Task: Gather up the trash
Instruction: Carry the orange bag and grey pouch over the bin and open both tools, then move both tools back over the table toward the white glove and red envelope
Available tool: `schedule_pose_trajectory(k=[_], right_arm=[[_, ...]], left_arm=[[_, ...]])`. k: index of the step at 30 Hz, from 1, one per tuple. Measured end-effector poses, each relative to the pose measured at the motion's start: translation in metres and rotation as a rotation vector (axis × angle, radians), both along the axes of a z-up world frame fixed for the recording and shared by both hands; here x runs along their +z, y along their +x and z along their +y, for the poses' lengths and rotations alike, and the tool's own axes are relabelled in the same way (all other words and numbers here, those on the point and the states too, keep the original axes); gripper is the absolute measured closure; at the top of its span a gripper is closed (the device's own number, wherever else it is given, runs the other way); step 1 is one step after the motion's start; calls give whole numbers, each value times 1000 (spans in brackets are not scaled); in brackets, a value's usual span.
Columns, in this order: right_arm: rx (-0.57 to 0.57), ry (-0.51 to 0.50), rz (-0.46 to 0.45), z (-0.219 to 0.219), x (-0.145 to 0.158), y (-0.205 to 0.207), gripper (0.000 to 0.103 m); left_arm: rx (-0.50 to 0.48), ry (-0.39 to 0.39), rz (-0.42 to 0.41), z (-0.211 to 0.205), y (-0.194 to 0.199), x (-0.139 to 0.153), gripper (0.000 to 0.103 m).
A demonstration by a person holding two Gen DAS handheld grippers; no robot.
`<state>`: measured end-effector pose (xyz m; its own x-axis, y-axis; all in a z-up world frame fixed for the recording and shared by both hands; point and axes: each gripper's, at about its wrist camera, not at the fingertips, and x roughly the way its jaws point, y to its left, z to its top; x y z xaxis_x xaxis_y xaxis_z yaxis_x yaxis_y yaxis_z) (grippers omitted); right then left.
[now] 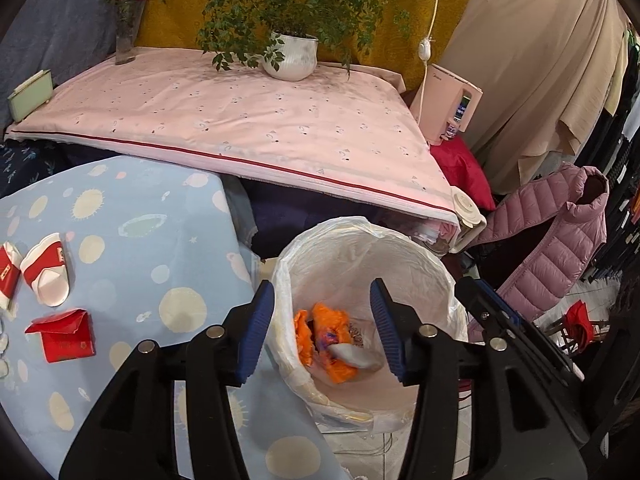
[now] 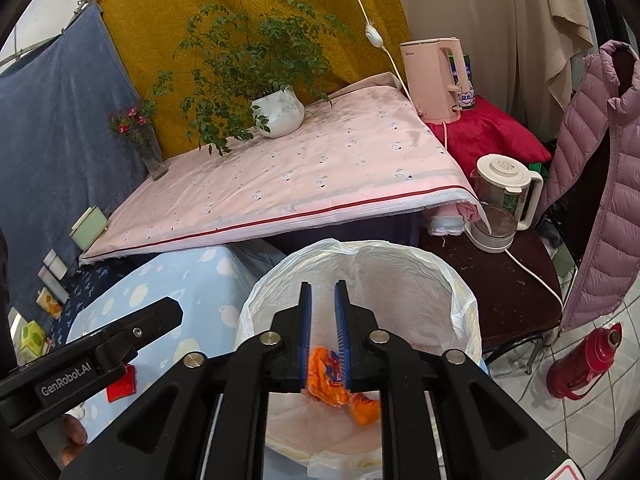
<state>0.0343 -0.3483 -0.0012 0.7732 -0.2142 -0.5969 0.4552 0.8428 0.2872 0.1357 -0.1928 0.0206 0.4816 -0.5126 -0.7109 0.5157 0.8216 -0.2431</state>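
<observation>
A bin lined with a white bag [image 1: 432, 264] stands beside the blue-clothed table [image 1: 132, 264]. My left gripper [image 1: 322, 292] hangs open over it, with nothing between its blue pads. Down in the bin lie an orange wrapper [image 1: 320, 336] and a white scrap [image 1: 358, 354]. My right gripper [image 2: 323, 292] also hovers above the bin [image 2: 460, 292], its jaws a narrow gap apart. The orange wrapper [image 2: 360, 408] lies below them in the bin, not pinched. On the table sit a red packet [image 1: 62, 340] and crushed red-and-white paper cups [image 1: 46, 268].
Behind the bin is a pink-clothed table [image 2: 320, 176] with a potted plant [image 2: 278, 112] and a flower vase [image 2: 154, 156]. A pink kettle [image 2: 432, 76], a glass kettle [image 2: 500, 200], a purple down jacket [image 2: 600, 184] and a red thermos [image 2: 584, 360] crowd the right.
</observation>
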Motion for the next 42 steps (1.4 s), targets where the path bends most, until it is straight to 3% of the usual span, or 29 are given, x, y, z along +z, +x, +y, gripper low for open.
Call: schedule_pose_trajectory(k=[4,6,19,25,42], right_arm=[[15,-22,-8,12,6,1,64],[28,-27,-9,20,7,3,61],[167,-47,7,89,11,29,56],[230,-35,18,127,7,44,51],[425,19,92,240,-21,88,49]], left_arm=[[41,17,-26,13,0,0,45],[65,24,-35,22,1,0,43],[221,17,-20,99,16,-4,42],[326,30,-32,151,21,-10,32],[595,106,3,307,36,-49,32]])
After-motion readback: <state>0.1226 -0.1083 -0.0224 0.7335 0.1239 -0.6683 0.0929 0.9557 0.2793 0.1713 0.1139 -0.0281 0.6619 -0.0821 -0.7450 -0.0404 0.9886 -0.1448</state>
